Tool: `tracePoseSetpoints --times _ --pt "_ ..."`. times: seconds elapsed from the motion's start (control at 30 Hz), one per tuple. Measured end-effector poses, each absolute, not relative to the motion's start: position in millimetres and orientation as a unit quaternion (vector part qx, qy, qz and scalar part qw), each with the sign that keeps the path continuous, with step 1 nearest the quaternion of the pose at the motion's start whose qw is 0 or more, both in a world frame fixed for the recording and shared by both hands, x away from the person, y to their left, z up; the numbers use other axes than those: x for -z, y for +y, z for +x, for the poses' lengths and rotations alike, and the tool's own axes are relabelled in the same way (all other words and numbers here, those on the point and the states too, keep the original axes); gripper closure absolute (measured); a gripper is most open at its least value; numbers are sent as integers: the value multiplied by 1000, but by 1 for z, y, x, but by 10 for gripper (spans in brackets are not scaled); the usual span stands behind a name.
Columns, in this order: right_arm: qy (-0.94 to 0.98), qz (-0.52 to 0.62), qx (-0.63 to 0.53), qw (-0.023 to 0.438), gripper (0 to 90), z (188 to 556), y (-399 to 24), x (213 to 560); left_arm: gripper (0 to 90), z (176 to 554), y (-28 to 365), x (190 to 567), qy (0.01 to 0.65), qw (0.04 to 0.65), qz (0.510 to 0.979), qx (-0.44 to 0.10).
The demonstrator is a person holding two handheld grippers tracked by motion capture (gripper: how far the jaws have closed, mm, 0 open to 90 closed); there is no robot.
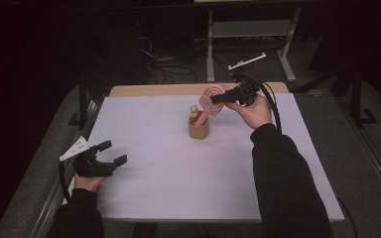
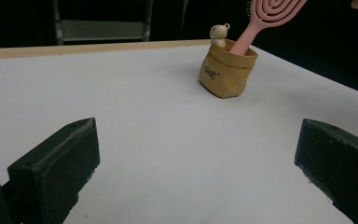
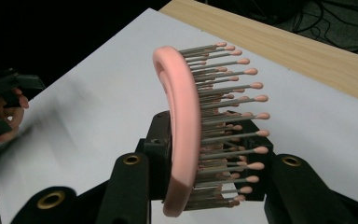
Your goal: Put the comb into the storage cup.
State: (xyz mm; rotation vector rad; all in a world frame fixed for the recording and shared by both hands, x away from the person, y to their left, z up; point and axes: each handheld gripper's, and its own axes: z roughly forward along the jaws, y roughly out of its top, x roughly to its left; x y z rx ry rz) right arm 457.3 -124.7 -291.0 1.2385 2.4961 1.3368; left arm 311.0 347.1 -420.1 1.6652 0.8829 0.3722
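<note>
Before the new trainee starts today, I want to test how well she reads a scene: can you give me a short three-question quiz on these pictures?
1. True or false: the right gripper is shut on the pink hairbrush.
2. Where does the brush handle end? A) flat on the table B) in the tan pouch C) in the left gripper
3. What small toy sits in the pouch beside the handle?

Key: 1 true; 2 B; 3 a little bear.
</note>
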Motion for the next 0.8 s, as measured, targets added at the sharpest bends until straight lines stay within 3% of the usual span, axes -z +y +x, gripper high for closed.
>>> tracePoseSetpoints --times 0.8 --pt "764 448 -464 -2 602 464 -144 309 0 315 344 422 379 569 714 -148"
